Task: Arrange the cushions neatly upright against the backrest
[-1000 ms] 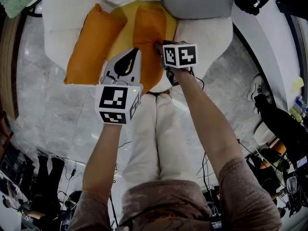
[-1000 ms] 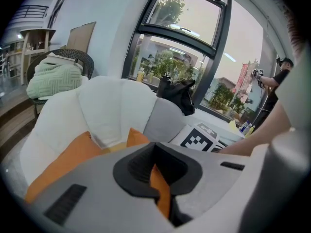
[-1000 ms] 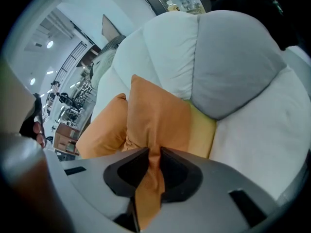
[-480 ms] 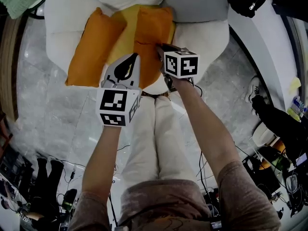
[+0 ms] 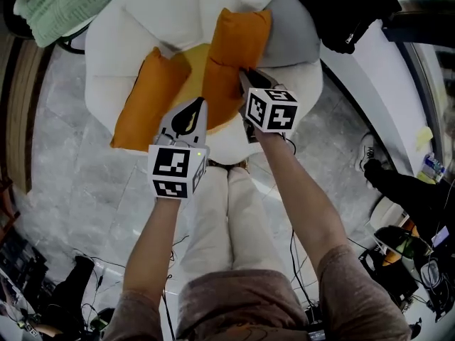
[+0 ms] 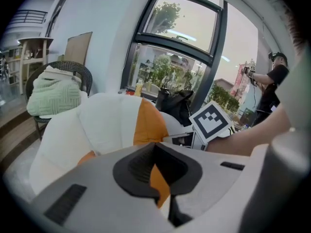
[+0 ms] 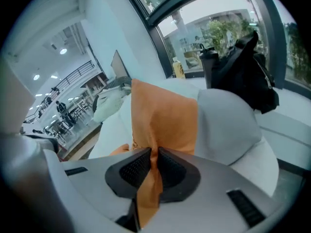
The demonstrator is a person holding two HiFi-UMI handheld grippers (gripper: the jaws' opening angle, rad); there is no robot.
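Two orange cushions lie on a white petal-shaped armchair (image 5: 121, 41) with a yellow seat (image 5: 192, 66). The right cushion (image 5: 236, 48) stands raised toward the backrest, and my right gripper (image 5: 246, 78) is shut on its lower edge. In the right gripper view a fold of that cushion (image 7: 165, 113) is pinched between the pads of the right gripper (image 7: 154, 152). The left cushion (image 5: 148, 99) leans over the chair's front left petal. My left gripper (image 5: 192, 114) hovers over the seat's front with jaws shut and empty; in the left gripper view the left gripper (image 6: 155, 147) faces the raised cushion (image 6: 150, 123).
A grey petal (image 5: 295, 38) sits right of the raised cushion. A black bag (image 5: 348, 13) rests behind the chair on the right. A green knitted blanket (image 5: 50, 6) lies on a wicker chair at the far left. Cables and gear (image 5: 398, 261) litter the marble floor.
The right jaws have closed on the right cushion's edge and lifted it up and back toward the backrest. The left gripper has stayed near the seat's front.
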